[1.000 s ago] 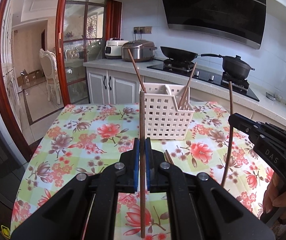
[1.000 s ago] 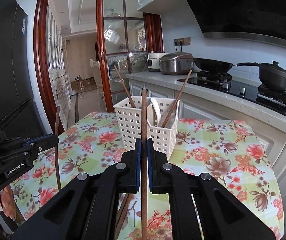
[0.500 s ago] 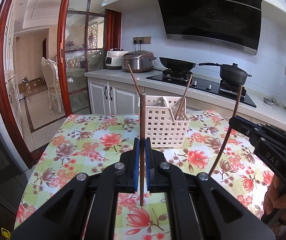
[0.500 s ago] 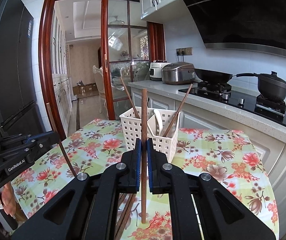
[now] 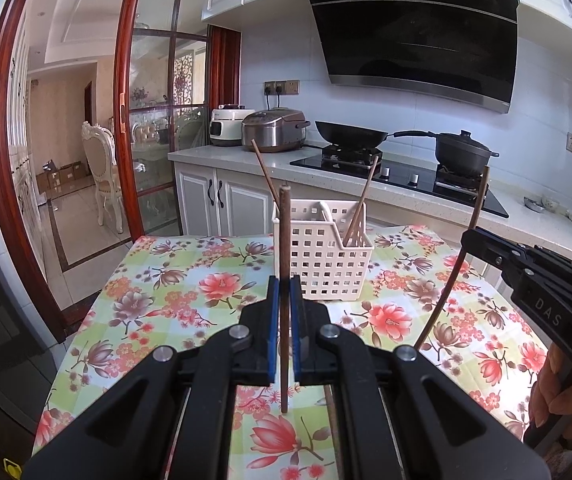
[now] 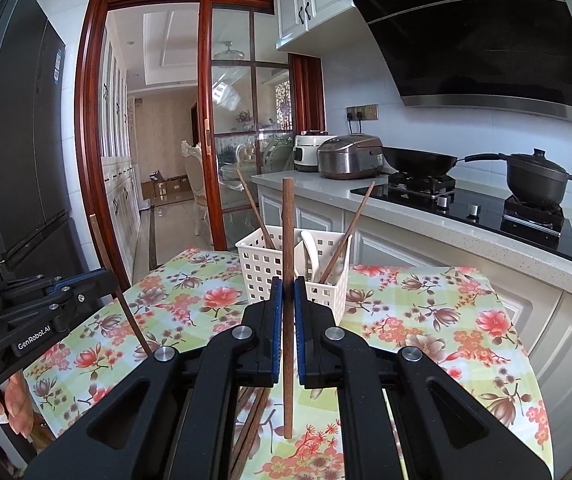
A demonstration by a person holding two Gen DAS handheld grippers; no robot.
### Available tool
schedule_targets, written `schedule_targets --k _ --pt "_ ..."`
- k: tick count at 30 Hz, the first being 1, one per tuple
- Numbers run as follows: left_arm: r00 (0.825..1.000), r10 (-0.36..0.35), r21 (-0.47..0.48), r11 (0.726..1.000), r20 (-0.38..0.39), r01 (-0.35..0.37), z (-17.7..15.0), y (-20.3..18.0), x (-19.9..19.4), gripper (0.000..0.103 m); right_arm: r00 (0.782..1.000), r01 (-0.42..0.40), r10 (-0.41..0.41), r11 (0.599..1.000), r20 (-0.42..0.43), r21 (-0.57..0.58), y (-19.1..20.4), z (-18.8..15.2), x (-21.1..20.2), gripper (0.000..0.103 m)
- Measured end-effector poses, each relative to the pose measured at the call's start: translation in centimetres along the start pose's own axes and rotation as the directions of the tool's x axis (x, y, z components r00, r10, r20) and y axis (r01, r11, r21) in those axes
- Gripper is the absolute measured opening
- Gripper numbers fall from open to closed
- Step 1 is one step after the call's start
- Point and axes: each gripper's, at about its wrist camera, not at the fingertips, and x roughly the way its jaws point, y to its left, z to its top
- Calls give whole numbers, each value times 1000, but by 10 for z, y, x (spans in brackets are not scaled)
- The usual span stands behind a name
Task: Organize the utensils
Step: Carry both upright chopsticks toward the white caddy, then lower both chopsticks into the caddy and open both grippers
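A white perforated utensil basket [image 5: 325, 256] stands on the floral table, also in the right wrist view [image 6: 264, 268]. It holds two brown chopsticks [image 5: 359, 204] leaning apart and a white spoon [image 6: 310, 250]. My left gripper [image 5: 284, 312] is shut on a brown chopstick [image 5: 284, 248] held upright, above the table, short of the basket. My right gripper [image 6: 288, 312] is shut on another brown chopstick [image 6: 287, 240], also upright. Each gripper shows in the other's view, the right one [image 5: 481, 236] and the left one [image 6: 106, 280]. More chopsticks [image 6: 252, 420] lie on the table under my right gripper.
The floral tablecloth [image 5: 174, 296] covers the table. Behind it runs a counter with two rice cookers [image 5: 274, 130], a wok [image 5: 349, 134] and a black pot [image 5: 463, 154] on the stove. A glass door [image 5: 154, 120] stands at left.
Both grippers have lifted with their chopsticks and pulled back from the basket, which looks smaller and lower. The chopstick tips now hang above the table.
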Motion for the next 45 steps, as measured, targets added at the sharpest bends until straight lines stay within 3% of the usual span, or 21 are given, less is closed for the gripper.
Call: schedule_targets --k 11,16,22,33,45 --pt "1000 -7 3 1000 17 7 3 -1 -5 5 1000 -2 2 1000 15 -19 1 5 -2 6" --pt "999 -49 -1 999 0 49 12 1 -1 5 1000 -4 5 1000 26 -19 -3 15 -1 6" --pt "999 -32 22 999 21 32 29 3 5 5 999 8 -6 999 47 -37 -8 33 6 6" --pt "997 -42 67 997 69 37 83 -2 24 5 999 9 -8 999 49 -34 -18 65 39 6" --pt "989 -54 68 997 134 45 164 5 52 5 996 24 -21 999 81 -36 -32 118 76 6"
